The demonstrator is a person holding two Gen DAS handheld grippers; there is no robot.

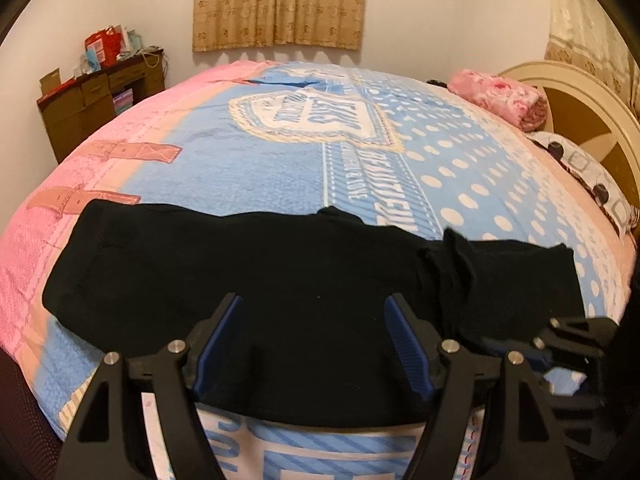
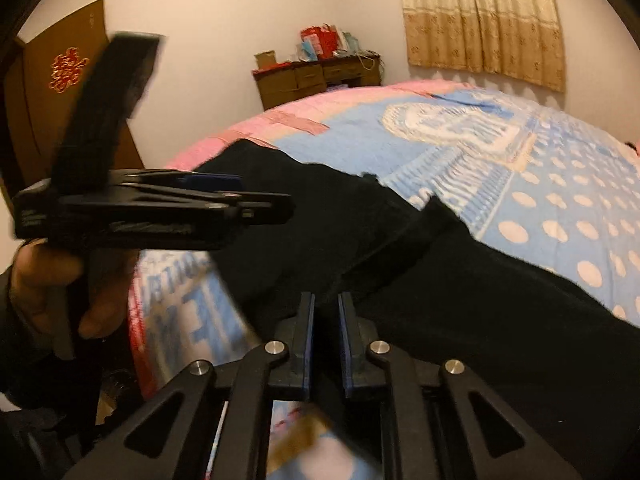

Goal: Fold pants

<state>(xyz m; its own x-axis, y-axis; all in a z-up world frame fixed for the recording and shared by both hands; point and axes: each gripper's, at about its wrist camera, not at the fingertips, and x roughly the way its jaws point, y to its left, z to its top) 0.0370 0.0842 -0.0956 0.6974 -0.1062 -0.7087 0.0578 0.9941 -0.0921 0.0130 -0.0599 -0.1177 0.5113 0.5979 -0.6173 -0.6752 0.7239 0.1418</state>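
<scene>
Black pants [image 1: 280,280] spread across the lower middle of the frame on the bedspread [image 1: 248,160]. Left gripper [image 1: 314,344] spread wide above the near edge. Right gripper [image 2: 325,340] nearly pressed together, perhaps pinching cloth; too blurred to tell.

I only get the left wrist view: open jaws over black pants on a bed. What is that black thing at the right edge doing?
Observer: That is the right gripper. Its jaws stand almost together over the pants.
Operator: And who carries the gripper I look along?
Observer: A hand holds the left gripper from below.
Operator: Anything off to the left that I miss?
Observer: A brown door with a red ornament on it.
</scene>
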